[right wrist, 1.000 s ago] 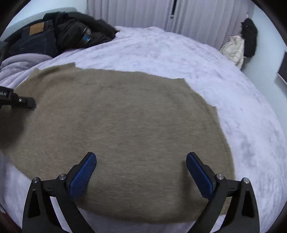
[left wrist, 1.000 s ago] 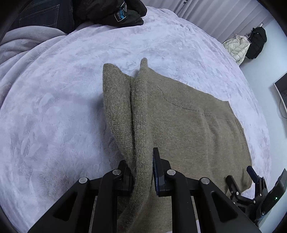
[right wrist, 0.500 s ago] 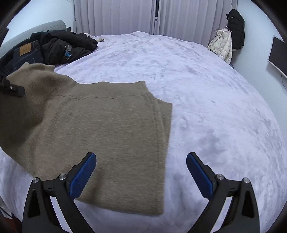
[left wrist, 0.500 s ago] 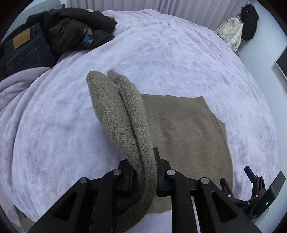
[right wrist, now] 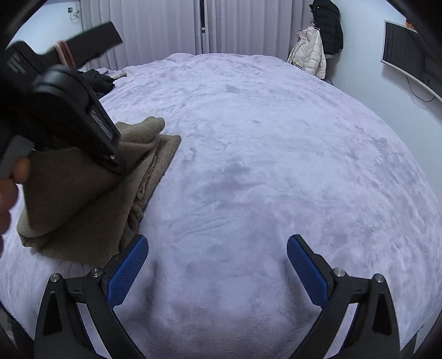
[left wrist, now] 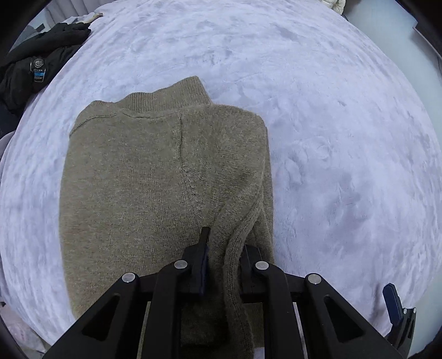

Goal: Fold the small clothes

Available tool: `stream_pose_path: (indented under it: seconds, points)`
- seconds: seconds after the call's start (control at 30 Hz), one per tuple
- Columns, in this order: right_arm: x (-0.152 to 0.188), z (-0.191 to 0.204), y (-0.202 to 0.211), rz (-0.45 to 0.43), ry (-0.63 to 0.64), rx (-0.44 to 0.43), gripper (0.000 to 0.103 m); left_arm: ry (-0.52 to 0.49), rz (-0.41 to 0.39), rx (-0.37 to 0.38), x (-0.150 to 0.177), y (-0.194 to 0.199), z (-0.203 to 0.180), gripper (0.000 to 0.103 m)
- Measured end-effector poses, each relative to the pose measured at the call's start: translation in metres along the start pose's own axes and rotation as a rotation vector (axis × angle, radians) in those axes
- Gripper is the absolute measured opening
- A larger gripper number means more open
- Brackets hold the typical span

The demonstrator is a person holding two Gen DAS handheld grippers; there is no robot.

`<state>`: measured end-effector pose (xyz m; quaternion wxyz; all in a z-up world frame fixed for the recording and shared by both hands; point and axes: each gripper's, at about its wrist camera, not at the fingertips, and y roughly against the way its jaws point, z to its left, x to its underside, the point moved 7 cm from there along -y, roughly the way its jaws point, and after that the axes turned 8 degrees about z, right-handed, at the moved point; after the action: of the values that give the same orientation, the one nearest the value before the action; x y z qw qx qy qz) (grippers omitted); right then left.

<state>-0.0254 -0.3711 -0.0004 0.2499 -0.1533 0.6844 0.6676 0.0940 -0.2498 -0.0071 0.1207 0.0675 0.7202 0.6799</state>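
An olive-brown knitted sweater (left wrist: 154,176) lies folded over on the lilac bed cover (left wrist: 331,138), its ribbed collar at the far end. My left gripper (left wrist: 223,248) points steeply down and is shut on the sweater's edge, a ribbed band of knit running between its fingers. In the right wrist view the sweater (right wrist: 91,198) sits at the left, layered, with the left gripper's black body (right wrist: 80,121) and a person's hand (right wrist: 11,182) above it. My right gripper (right wrist: 218,262) stands open over bare bed cover, to the right of the sweater, with nothing between its blue pads (right wrist: 127,270).
A heap of dark clothes (left wrist: 36,69) lies at the bed's far left corner. White and black jackets (right wrist: 317,44) hang at the back right by the curtains (right wrist: 165,24). A dark screen (right wrist: 406,55) is on the right wall. The bed's right half is bare cover.
My left gripper has carried the sweater's edge across to the right, laying one half over the other. My right gripper has slid right, off the sweater, onto bare cover, still open.
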Motion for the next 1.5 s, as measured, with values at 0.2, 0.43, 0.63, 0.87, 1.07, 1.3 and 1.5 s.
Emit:
stream_pose_path:
  seconds: [0.2, 0.43, 0.63, 0.87, 1.07, 1.3, 1.5]
  points:
    - [0.010, -0.008, -0.001, 0.004, -0.019, -0.073, 0.101, 0.017, -0.053, 0.142, 0.005, 0.036, -0.001, 0.084]
    - [0.002, 0.009, 0.028, -0.055, -0.001, -0.251, 0.101, -0.044, -0.209, 0.182, 0.036, 0.098, 0.043, 0.084]
    - [-0.021, 0.040, 0.040, -0.042, -0.015, -0.545, 0.101, -0.001, -0.246, 0.090, 0.071, 0.066, 0.103, 0.084]
    - [-0.071, 0.073, -0.028, 0.259, -0.159, -0.816, 0.068, -0.072, -0.269, -0.011, 0.085, 0.034, 0.074, 0.084]
    - [-0.085, 0.100, -0.069, 0.327, -0.093, -0.704, 0.035, -0.074, -0.262, -0.018, 0.081, 0.022, 0.070, 0.084]
    - [-0.122, 0.111, -0.030, 0.115, 0.103, -0.567, 0.014, -0.032, -0.250, 0.168, 0.072, 0.034, 0.051, 0.084]
    - [-0.099, 0.084, -0.090, 0.300, 0.038, -0.486, 0.018, -0.088, -0.228, 0.100, 0.069, 0.011, 0.040, 0.084]
